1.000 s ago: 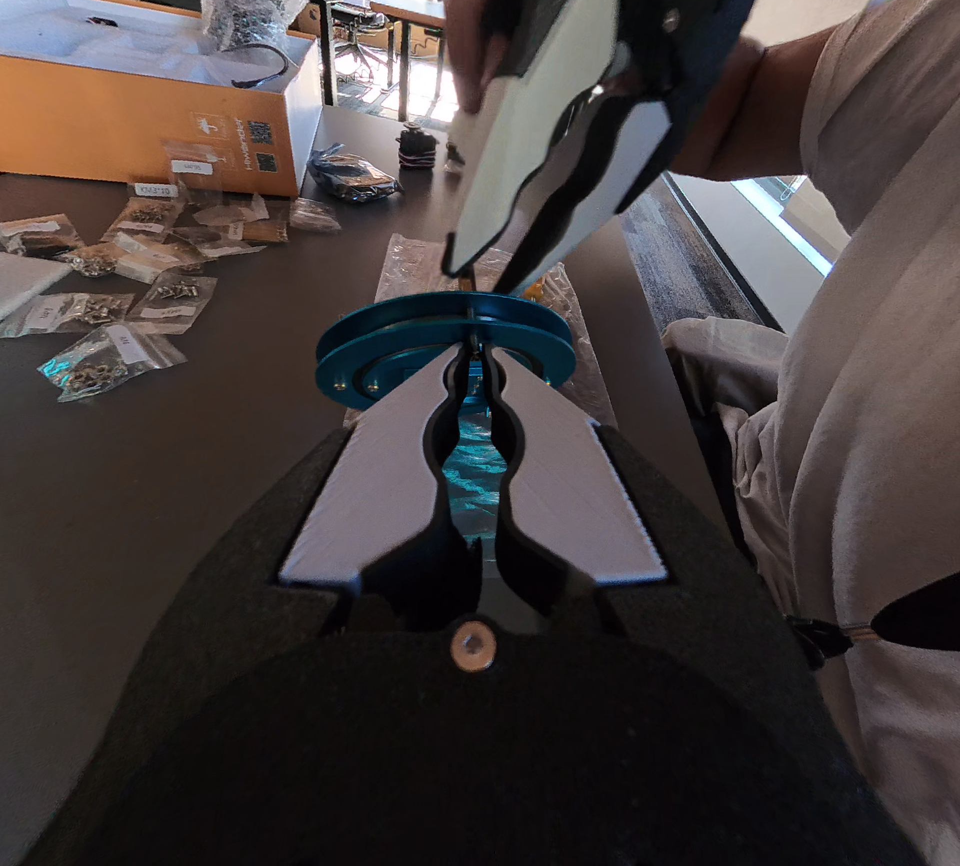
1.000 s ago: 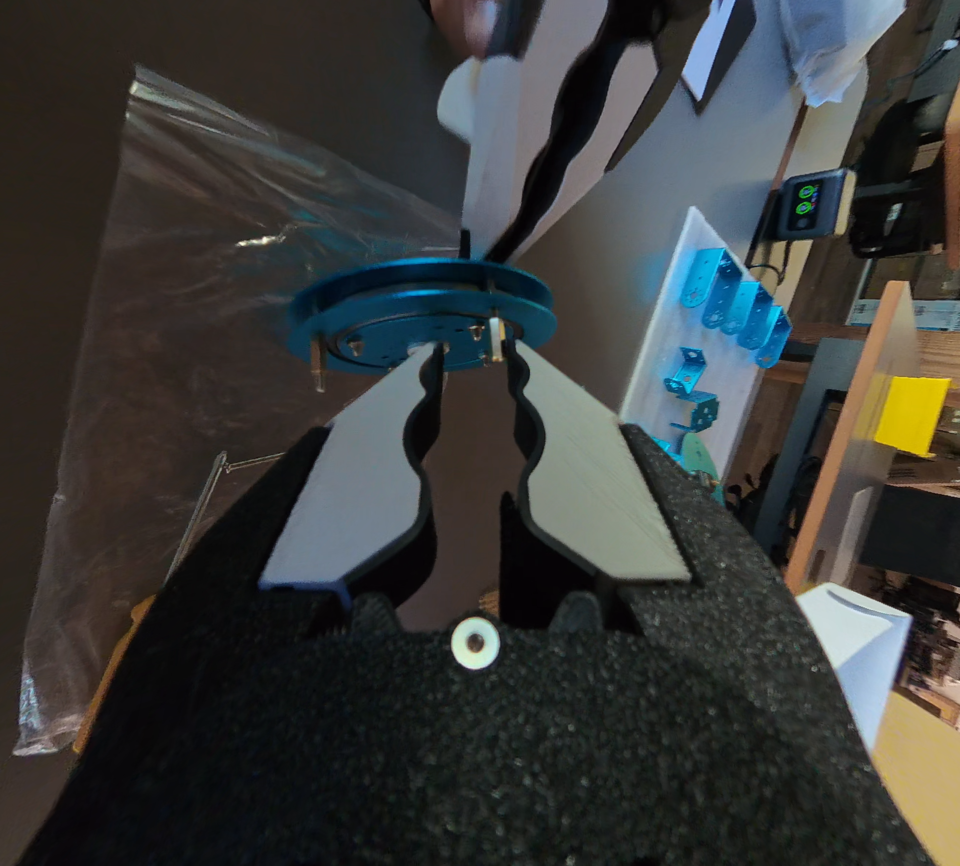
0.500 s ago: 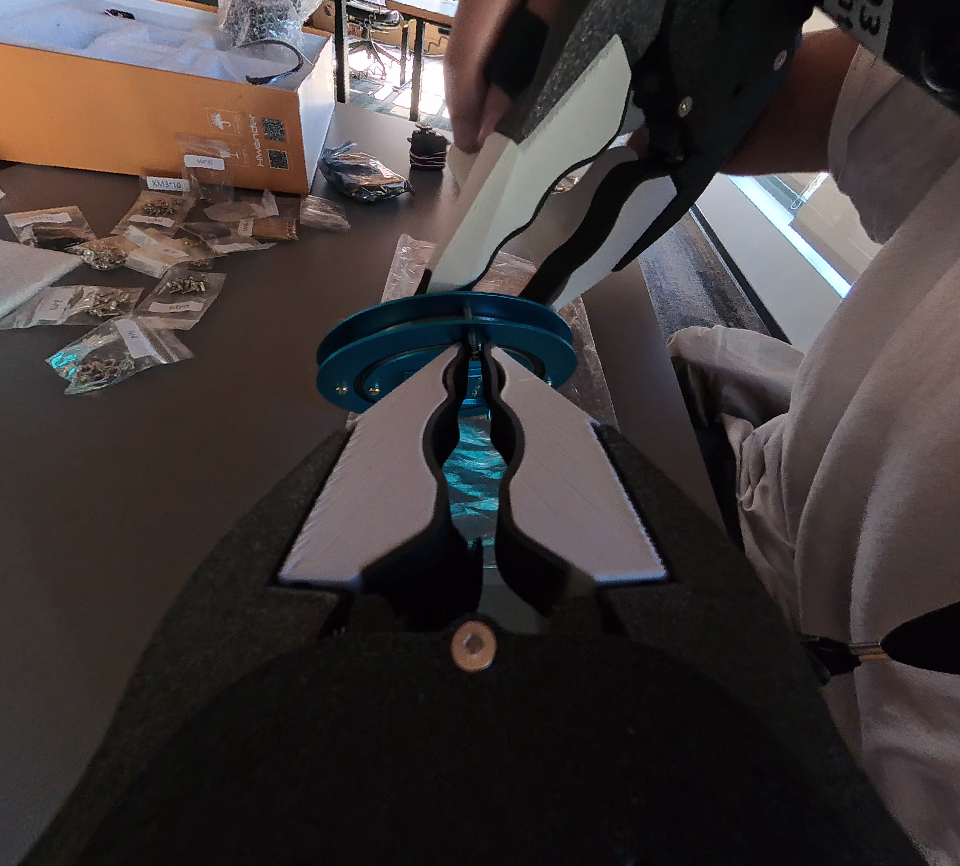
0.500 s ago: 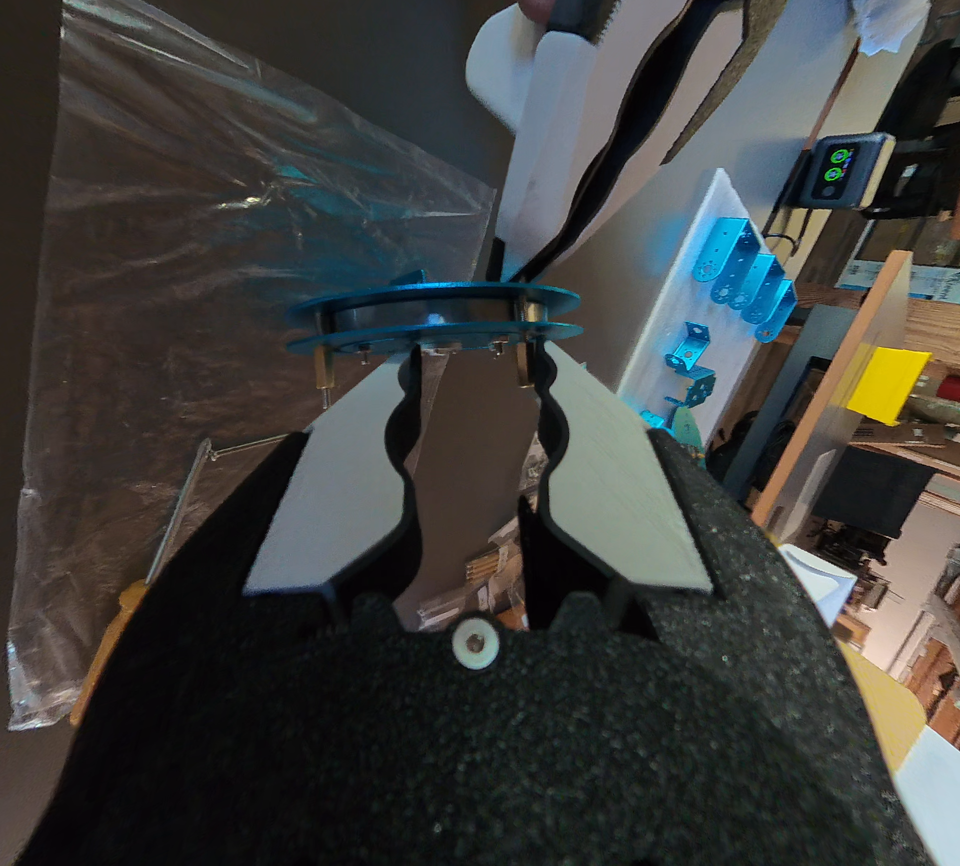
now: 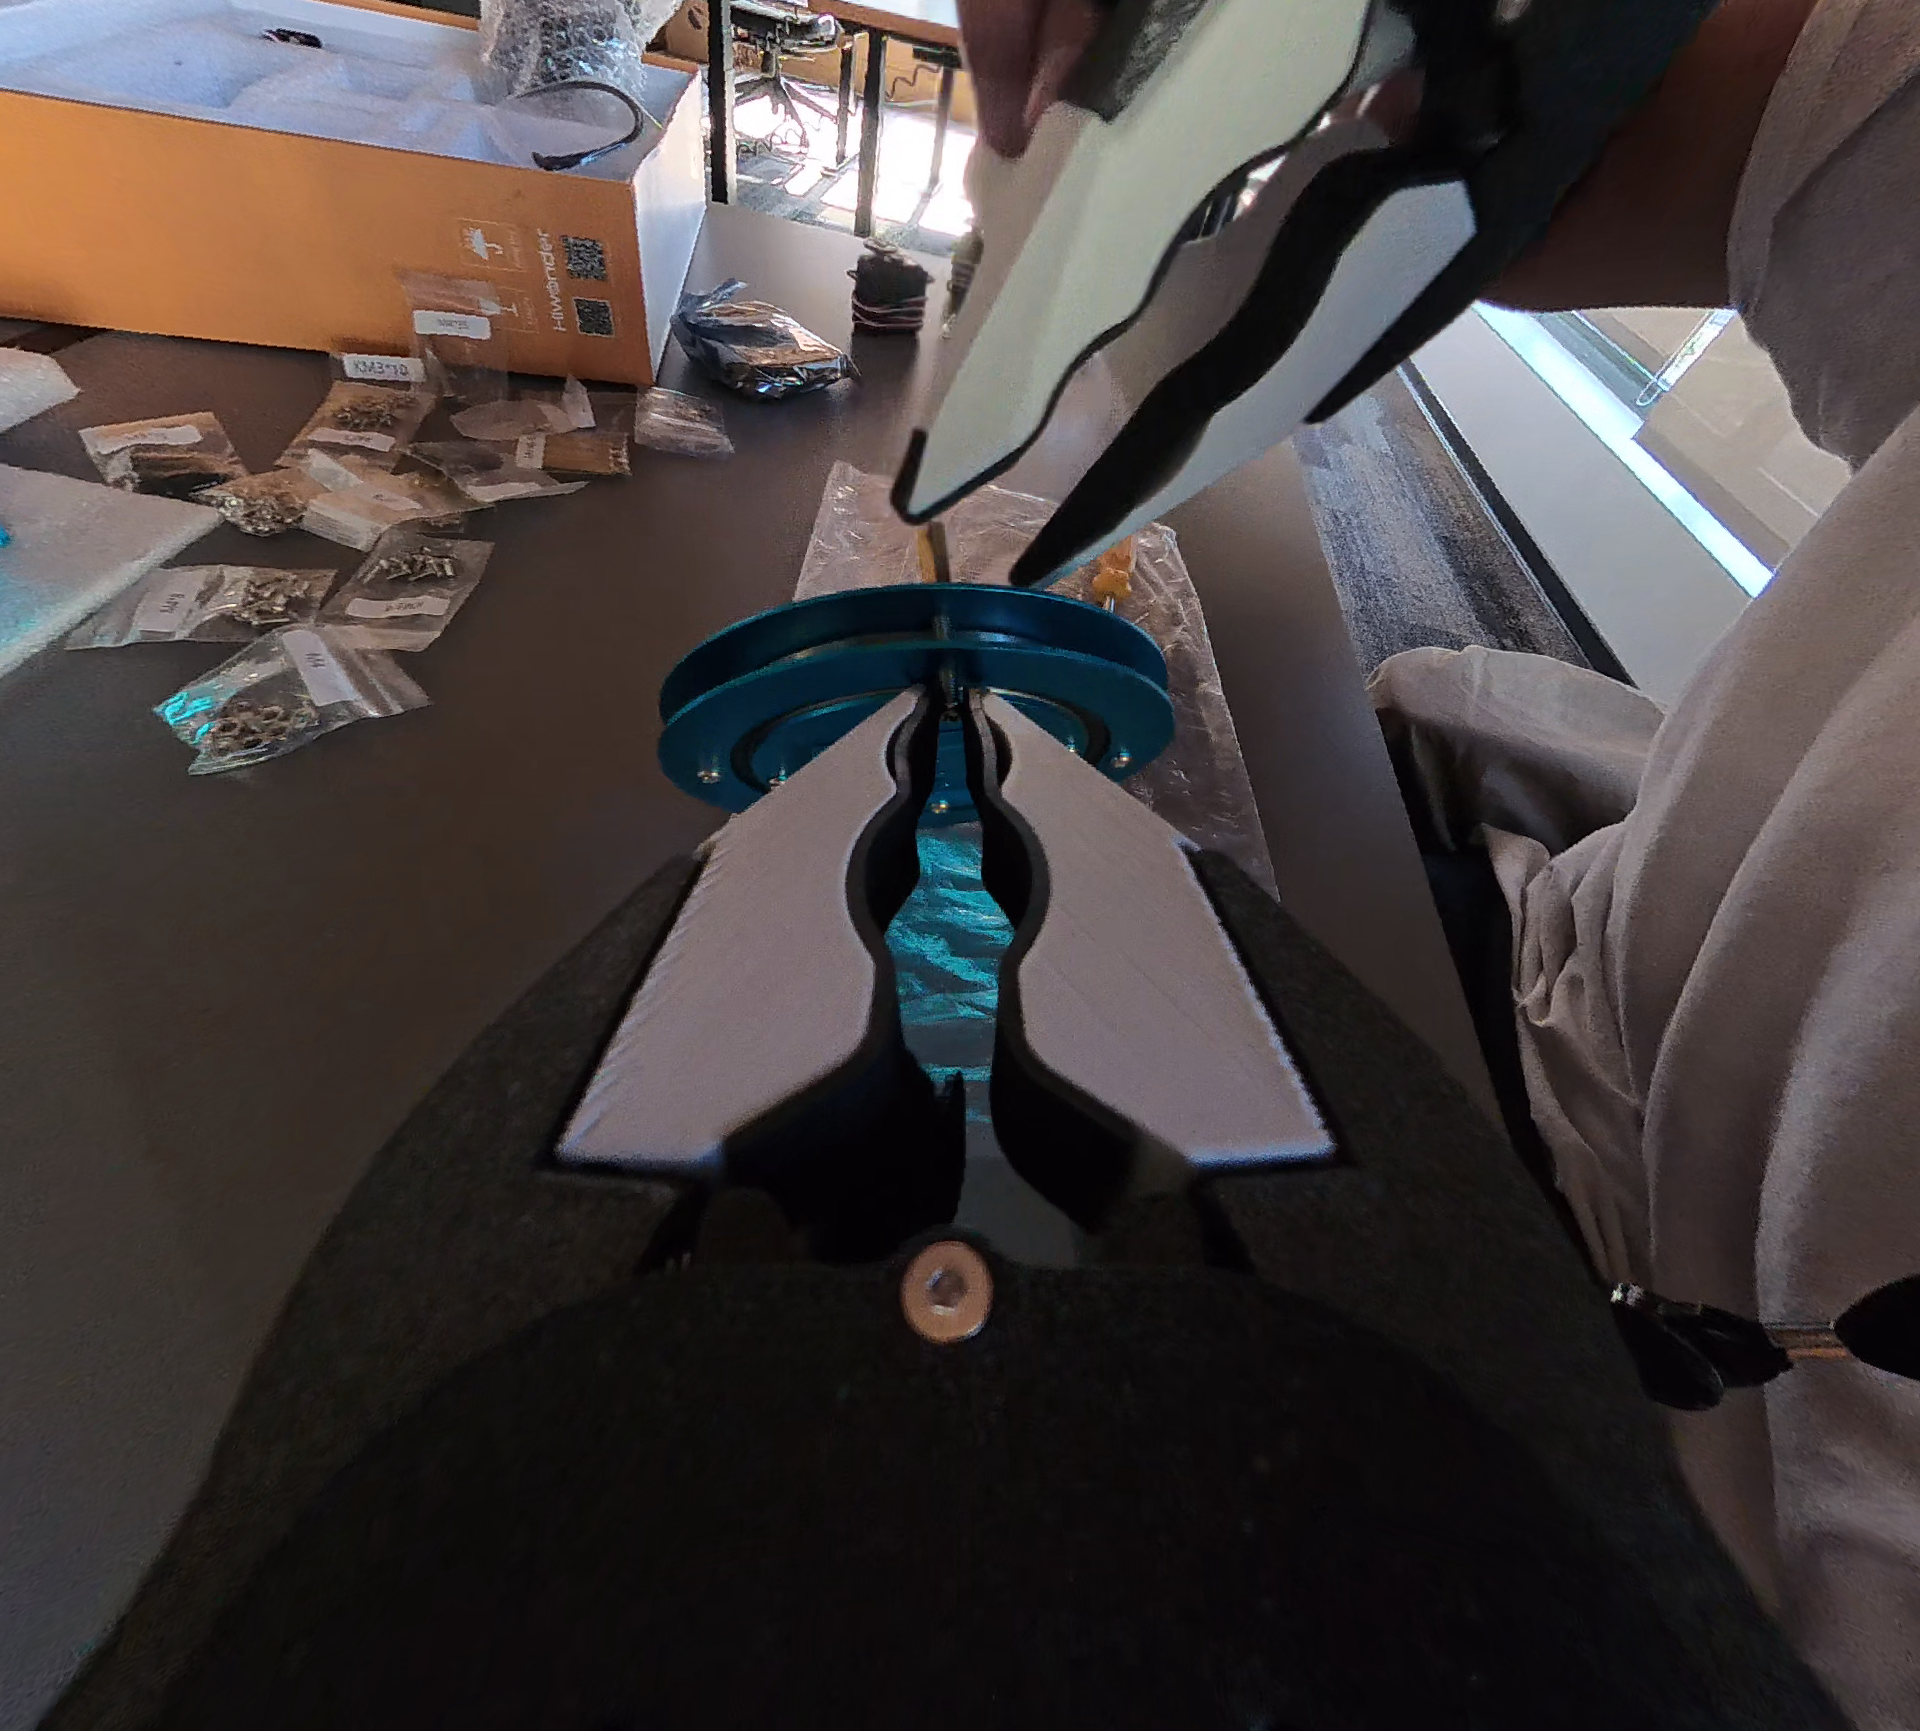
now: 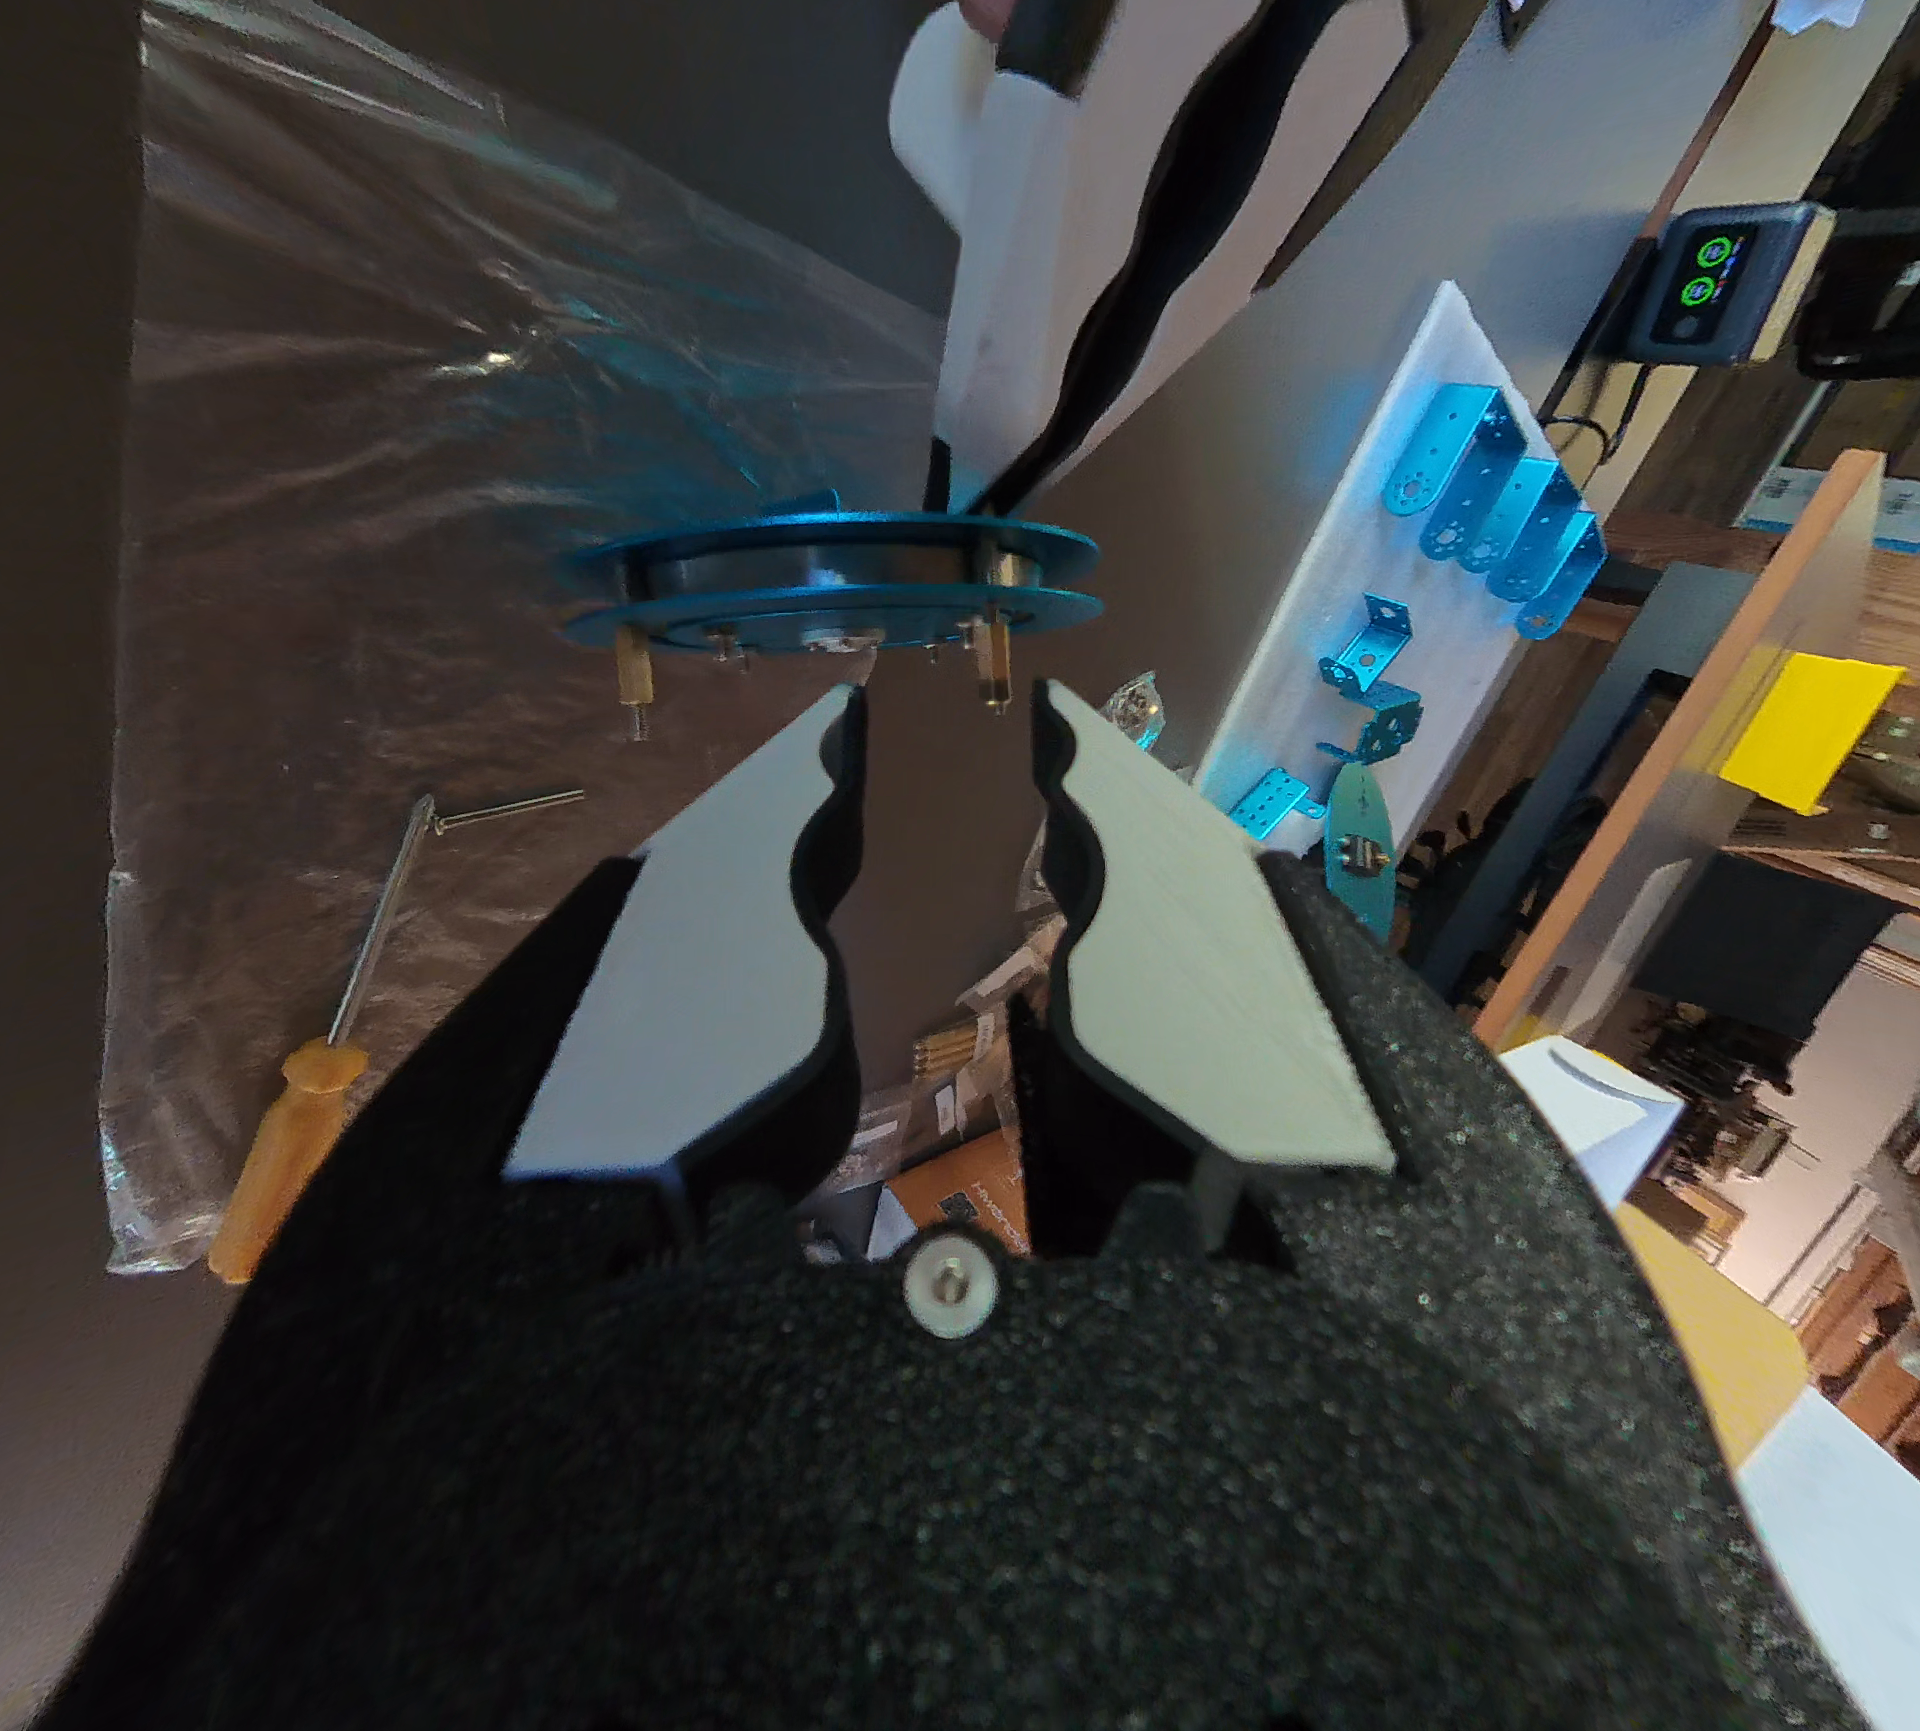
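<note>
The left tool (image 5: 945, 694) is clenched on a blue anodised metal assembly (image 5: 914, 684): two thin round discs stacked with a gap, joined by small brass standoffs (image 6: 632, 668) and screws. It is held up in the air above a crinkled clear plastic bag (image 6: 416, 393) that lies on the smooth dark table (image 5: 312, 902). The tool's fingers (image 5: 769, 943) are flat white ribbed plastic with wavy black rubber inner edges, set in coarse black foam.

The right tool (image 6: 948, 694) is released, its tips parted just beside the lower disc, not touching it as far as the right wrist view shows.

On the bag lies a screwdriver (image 6: 301, 1089) with a translucent orange handle and a thin steel shaft. Small zip bags of screws (image 5: 281, 705) are scattered near an orange and white cardboard box (image 5: 312, 227). A white foam tray (image 6: 1392, 601) carries folded blue metal brackets (image 6: 1496, 497).
</note>
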